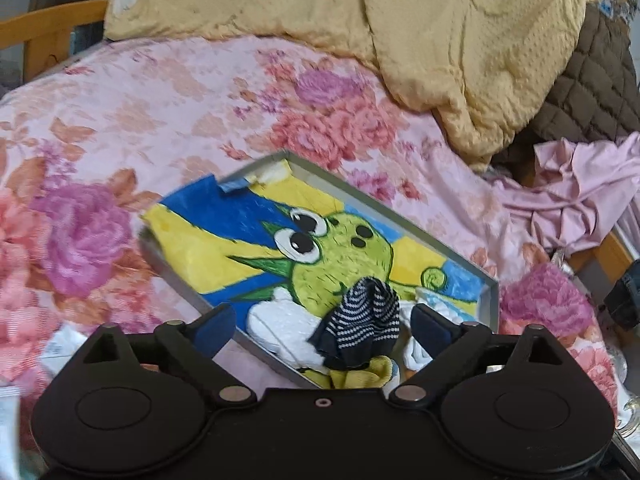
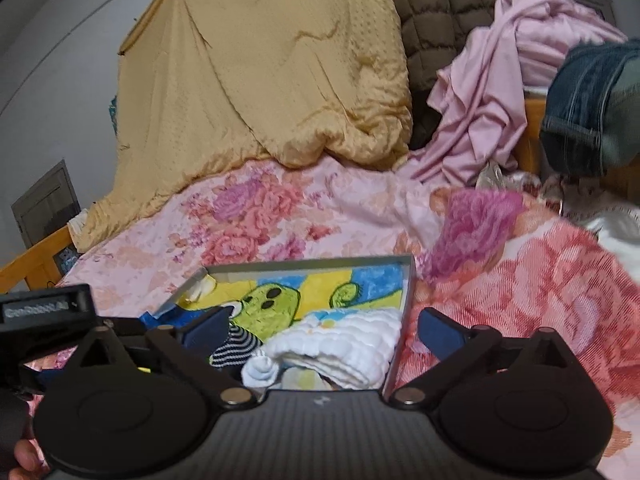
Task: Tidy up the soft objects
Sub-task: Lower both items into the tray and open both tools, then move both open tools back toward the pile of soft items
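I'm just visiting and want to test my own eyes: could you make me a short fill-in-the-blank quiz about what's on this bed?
1. The metal tray lies on a bedsheet printed with ____.
2. The dark sock in the tray has white ____.
3. The cartoon creature on the towel is coloured ____.
4. Both the left gripper and the right gripper have their jaws ____.

Missing words: flowers; stripes; green; open

Floral bedsheet, wooden bed frame, grey wall.

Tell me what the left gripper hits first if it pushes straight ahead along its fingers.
Most likely the striped sock, bunched between the open left gripper fingers, lying in the metal tray; depth is uncertain.
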Action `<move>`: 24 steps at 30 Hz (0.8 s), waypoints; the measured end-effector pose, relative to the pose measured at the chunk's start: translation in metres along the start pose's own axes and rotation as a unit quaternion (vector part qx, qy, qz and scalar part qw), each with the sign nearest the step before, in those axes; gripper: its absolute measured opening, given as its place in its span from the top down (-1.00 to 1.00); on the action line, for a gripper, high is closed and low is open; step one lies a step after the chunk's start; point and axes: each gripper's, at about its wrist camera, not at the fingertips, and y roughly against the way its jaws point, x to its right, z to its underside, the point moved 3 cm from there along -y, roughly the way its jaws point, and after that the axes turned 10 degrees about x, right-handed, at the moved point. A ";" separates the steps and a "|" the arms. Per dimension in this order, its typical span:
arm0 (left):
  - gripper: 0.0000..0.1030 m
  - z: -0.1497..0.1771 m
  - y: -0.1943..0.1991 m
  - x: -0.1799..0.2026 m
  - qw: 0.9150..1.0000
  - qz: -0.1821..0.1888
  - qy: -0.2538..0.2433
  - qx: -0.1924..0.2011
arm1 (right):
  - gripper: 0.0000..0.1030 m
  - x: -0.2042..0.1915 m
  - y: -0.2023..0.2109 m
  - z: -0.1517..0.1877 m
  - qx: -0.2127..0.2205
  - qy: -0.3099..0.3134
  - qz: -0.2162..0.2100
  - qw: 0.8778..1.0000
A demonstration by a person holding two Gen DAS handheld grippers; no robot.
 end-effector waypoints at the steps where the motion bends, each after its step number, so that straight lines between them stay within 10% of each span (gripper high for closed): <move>1: -0.93 -0.001 0.007 -0.003 1.000 0.001 0.001 0.008 | -0.99 -0.002 0.004 -0.001 0.006 0.004 -0.005 1.000; 24: -0.98 0.015 0.186 -0.046 0.983 0.028 -0.078 0.162 | -0.99 -0.061 0.139 -0.008 0.082 0.050 -0.084 0.992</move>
